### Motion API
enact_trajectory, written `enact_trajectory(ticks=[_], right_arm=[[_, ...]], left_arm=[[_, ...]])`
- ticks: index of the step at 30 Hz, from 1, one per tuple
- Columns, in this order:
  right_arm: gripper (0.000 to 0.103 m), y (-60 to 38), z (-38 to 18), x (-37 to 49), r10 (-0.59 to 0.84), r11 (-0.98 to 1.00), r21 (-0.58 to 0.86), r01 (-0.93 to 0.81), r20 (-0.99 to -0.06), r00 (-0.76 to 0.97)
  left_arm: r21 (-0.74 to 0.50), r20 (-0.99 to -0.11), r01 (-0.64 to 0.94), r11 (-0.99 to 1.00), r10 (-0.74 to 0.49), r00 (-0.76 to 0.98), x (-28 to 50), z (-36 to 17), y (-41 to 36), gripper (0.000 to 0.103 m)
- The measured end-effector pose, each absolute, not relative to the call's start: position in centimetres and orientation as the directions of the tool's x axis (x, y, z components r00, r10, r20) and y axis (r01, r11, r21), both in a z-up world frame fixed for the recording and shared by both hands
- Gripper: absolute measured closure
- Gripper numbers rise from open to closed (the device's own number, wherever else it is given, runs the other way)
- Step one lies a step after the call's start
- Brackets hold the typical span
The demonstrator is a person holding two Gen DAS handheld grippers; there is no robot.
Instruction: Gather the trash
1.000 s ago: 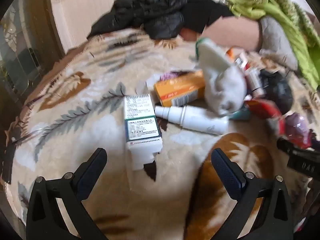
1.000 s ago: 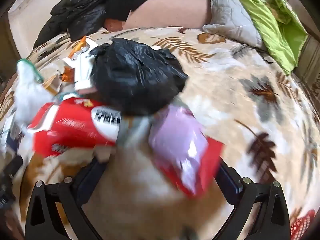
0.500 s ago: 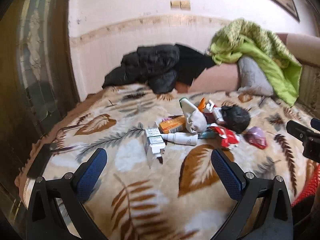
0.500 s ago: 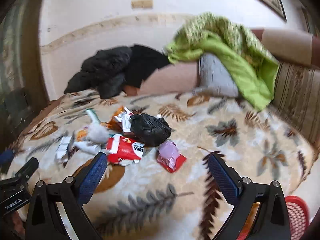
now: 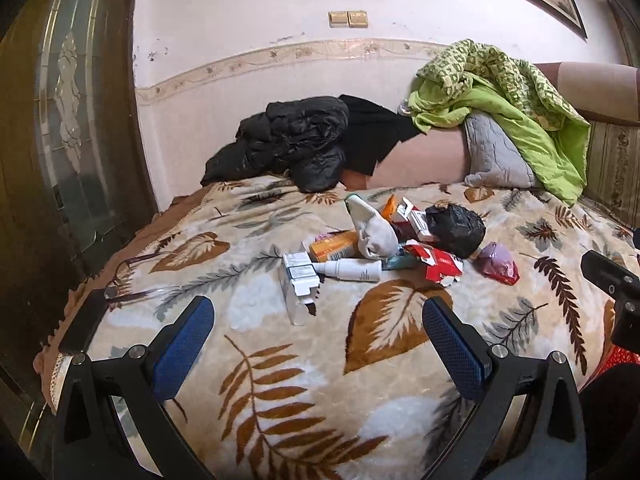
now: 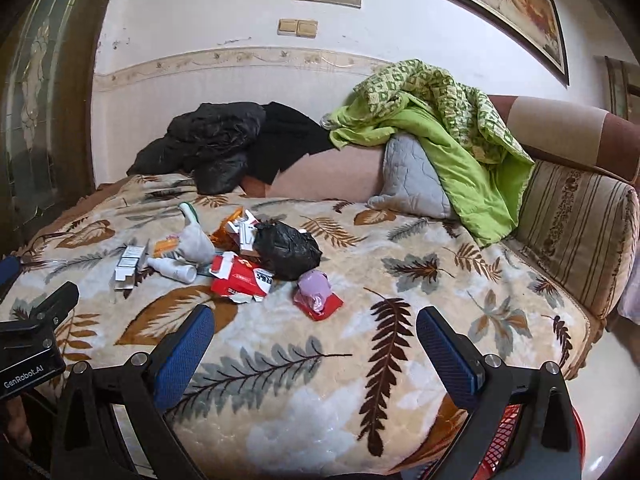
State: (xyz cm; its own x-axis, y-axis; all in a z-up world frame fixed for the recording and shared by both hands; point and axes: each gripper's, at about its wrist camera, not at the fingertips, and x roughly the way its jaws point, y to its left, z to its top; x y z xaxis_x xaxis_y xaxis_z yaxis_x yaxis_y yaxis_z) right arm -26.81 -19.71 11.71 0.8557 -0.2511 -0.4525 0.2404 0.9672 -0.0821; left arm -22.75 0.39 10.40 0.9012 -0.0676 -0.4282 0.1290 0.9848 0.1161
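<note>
Right wrist view: both hand-held grippers, left (image 5: 318, 334) and right (image 6: 316, 342), spread wide and empty; trash pile (image 6: 248, 252) untouched on the bed (image 6: 400, 308), nothing collected yet.

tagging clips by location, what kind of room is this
Probably a lived-in room at home, a bedroom or sitting room. A leaf-print blanket covers a wide bed or sofa, with a grey pillow, a green quilt and a framed picture on the wall.
</note>
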Motion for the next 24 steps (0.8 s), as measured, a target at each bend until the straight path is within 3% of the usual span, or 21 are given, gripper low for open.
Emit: enact_trajectory(ticks=[24], right_arm=[[0.001, -19.71, 11.79, -26.27, -0.257, 0.964, -0.067, 0.259, -0.493, 0.831]], left_arm=[[0.114, -0.451, 0.137, 0.984, -0.071, 0.890, -22.18, 9.74, 0.60, 0.000]])
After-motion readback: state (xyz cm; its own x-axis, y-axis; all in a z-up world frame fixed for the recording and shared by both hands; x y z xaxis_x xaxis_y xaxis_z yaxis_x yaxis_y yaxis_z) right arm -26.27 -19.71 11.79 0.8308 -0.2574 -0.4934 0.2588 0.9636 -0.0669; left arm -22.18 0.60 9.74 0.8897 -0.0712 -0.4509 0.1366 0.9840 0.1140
